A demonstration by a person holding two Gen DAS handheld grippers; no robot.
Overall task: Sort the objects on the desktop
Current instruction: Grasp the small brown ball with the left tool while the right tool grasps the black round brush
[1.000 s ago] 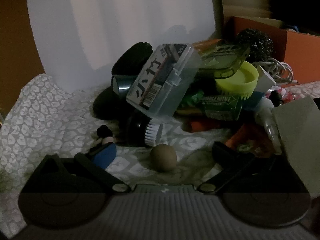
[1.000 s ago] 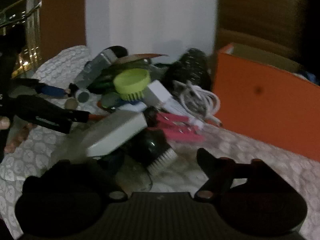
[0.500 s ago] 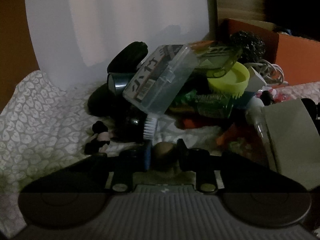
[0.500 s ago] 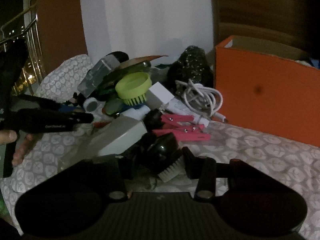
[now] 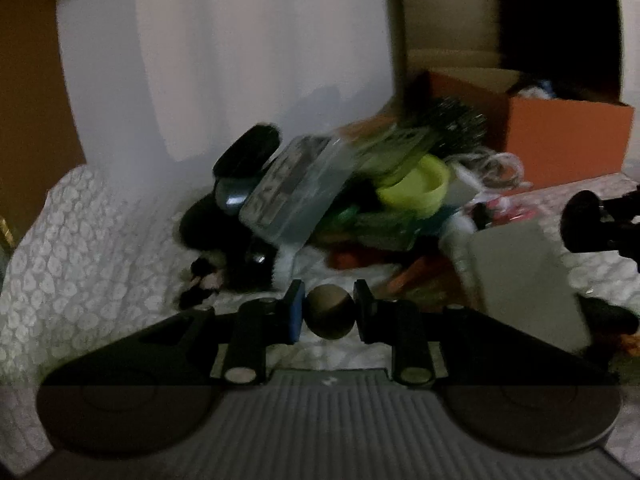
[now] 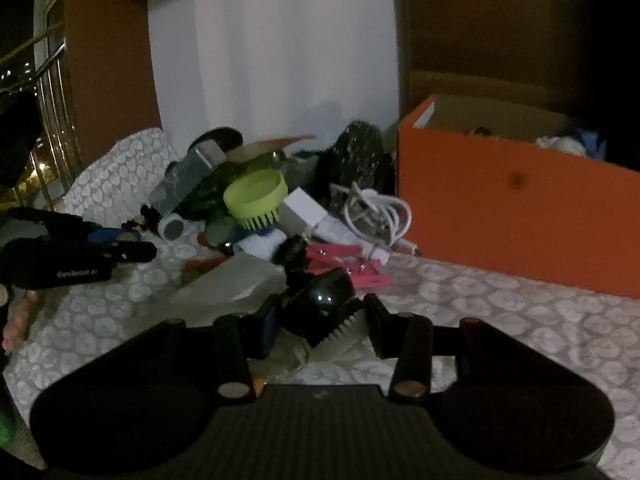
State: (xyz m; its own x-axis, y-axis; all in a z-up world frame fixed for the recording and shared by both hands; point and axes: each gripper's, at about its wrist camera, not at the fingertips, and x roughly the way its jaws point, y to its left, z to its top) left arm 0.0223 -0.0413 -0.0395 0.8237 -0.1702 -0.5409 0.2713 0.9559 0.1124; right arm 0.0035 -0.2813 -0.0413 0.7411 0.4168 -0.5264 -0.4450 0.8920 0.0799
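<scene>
My left gripper (image 5: 329, 314) is shut on a small brown ball (image 5: 330, 316) and holds it just above the patterned cloth (image 5: 80, 248). My right gripper (image 6: 320, 320) is shut on a black round brush with white bristles (image 6: 326, 304), in front of the pile. The pile holds a lime-green brush (image 6: 256, 196), a clear plastic box (image 5: 296, 192), pink clothespins (image 6: 348, 264), a white cable (image 6: 376, 212) and a dark scouring ball (image 6: 358, 156). The left gripper also shows at the left of the right wrist view (image 6: 128, 250).
An open orange box (image 6: 516, 216) stands at the right behind the cloth, with a few things inside. A white panel (image 6: 272, 60) rises behind the pile. A grey block (image 5: 524, 280) lies right of my left gripper.
Both grippers went from open to shut: the left on the brown ball, the right on the black brush. Both have lifted and drawn back a little from the pile.
</scene>
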